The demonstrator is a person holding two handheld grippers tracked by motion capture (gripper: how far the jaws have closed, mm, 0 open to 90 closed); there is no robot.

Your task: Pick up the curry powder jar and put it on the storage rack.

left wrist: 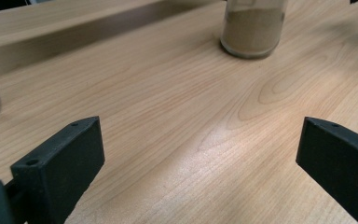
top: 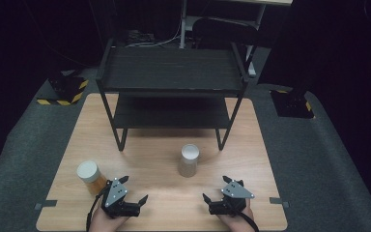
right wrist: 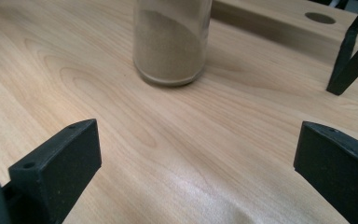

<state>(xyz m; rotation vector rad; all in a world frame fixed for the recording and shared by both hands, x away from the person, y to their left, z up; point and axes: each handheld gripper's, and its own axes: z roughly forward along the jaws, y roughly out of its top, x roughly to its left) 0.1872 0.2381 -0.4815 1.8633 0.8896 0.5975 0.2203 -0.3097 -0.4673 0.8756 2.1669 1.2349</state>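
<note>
Both grippers, left (top: pixel 135 192) and right (top: pixel 216 189), wide and empty. Approach grey-powder jar (top: pixel 189 160) squarely with right, probably mid-body; close gently, avoiding amber jar (top: pixel 91 177).

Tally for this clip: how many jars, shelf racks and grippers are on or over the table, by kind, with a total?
Jars: 2, beige jar at the middle, amber jar at the left
Shelf rack: 1
Grippers: 2, left gripper and right gripper, both open and empty
Total: 5
</note>
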